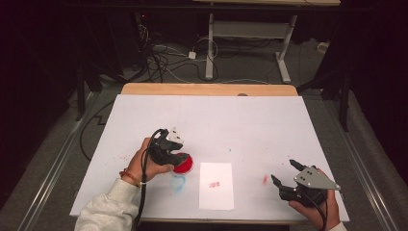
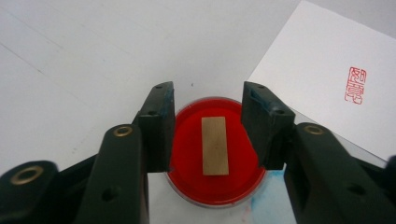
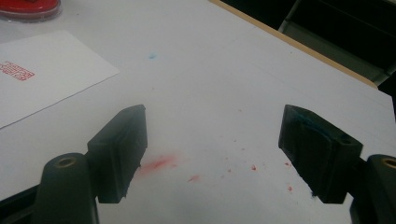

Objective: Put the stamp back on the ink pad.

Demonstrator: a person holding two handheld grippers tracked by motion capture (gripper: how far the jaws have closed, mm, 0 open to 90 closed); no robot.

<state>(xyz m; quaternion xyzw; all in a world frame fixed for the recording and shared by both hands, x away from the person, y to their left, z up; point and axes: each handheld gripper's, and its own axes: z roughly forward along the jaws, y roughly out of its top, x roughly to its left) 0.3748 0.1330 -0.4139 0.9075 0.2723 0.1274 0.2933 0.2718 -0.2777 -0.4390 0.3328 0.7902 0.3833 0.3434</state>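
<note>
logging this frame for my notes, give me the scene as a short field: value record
work surface: white table, red and blue ink stains
ink pad: round red ink pad, between the open jaws of the left tool
stamp: brass-coloured rectangular stamp standing in the ink, jaws clear of it
paper: white sheet with a red seal print, right of the pad
right tool: open, holding nothing, over red smears
</note>
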